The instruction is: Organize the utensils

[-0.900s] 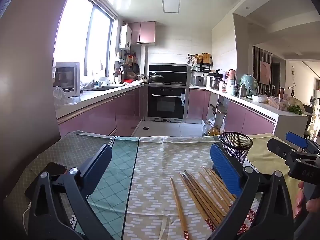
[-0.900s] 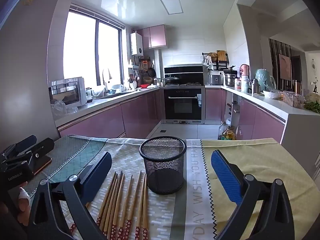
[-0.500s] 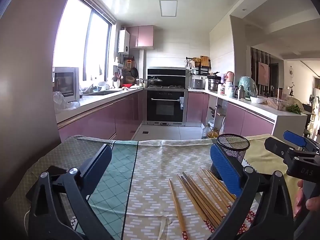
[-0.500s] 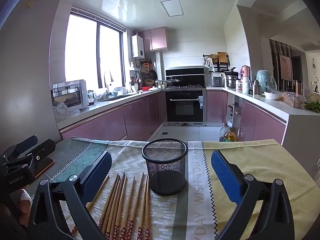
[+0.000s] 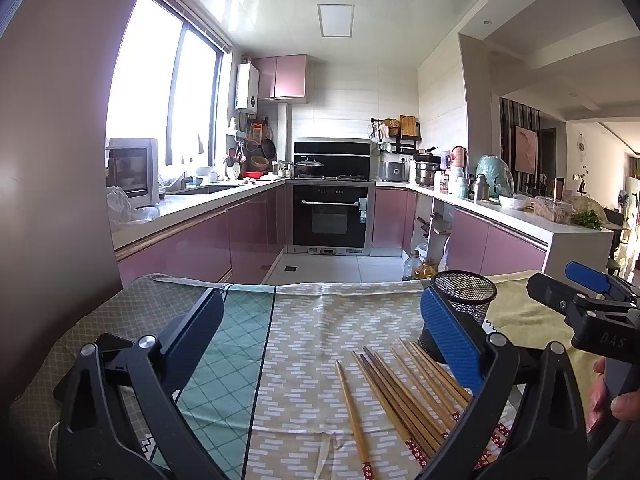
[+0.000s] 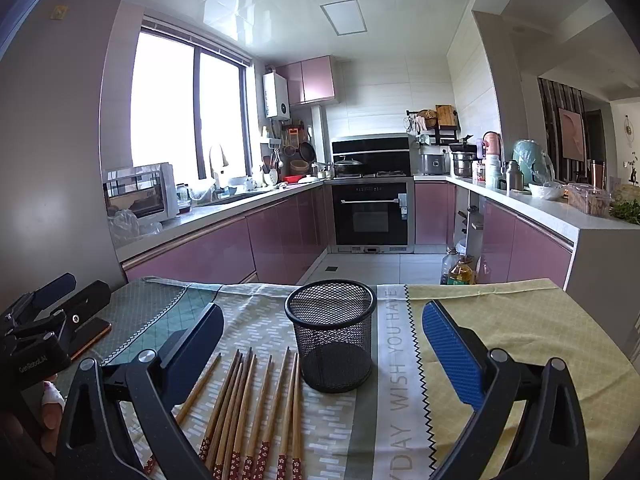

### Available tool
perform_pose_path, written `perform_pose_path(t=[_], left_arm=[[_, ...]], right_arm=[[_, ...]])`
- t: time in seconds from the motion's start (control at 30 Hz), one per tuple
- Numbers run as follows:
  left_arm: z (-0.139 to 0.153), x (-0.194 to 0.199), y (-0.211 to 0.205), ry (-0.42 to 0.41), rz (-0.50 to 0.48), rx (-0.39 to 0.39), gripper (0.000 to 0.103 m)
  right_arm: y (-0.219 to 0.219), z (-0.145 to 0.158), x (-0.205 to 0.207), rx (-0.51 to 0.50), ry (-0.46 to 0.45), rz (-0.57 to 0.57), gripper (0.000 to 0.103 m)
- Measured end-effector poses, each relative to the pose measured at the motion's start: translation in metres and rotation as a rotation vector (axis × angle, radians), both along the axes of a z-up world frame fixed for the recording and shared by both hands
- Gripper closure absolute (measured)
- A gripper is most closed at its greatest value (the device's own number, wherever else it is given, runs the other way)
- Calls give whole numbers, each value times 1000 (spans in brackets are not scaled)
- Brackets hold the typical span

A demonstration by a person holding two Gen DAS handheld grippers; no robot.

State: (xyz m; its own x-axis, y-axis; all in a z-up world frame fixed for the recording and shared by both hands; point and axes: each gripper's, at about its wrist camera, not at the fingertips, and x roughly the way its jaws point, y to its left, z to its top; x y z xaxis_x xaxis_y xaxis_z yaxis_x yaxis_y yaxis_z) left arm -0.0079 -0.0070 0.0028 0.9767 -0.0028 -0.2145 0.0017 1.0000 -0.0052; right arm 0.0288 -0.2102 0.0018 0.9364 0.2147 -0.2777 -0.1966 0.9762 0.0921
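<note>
Left gripper [image 5: 320,336]: jaws spread wide, nothing between, hovering over patterned tablecloth [image 5: 312,344]. Right gripper [image 6: 322,340]: jaws likewise wide apart, empty.

Chopsticks [image 6: 256,412] lie loosely side by side on cloth, at 7 o'clock from right gripper's centre, decorated ends toward camera; one stick lies apart on left of bunch. In left view, chopsticks [image 5: 404,396] at 4 o'clock.

Black mesh cup [image 6: 331,334] upright, empty, just beyond the tips, between right jaws.

Phone [image 6: 90,336] at 9 o'clock on cloth edge.

Beyond table: oven [image 6: 370,216] at 12 o'clock.
</note>
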Motion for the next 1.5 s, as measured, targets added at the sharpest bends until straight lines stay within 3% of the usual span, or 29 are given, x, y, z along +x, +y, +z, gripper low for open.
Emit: perform_pose_path(t=[1.5], left_arm=[[5, -1, -2, -7, -5, -3, 6]], right_arm=[[-2, 2, 0, 15, -5, 5, 7]])
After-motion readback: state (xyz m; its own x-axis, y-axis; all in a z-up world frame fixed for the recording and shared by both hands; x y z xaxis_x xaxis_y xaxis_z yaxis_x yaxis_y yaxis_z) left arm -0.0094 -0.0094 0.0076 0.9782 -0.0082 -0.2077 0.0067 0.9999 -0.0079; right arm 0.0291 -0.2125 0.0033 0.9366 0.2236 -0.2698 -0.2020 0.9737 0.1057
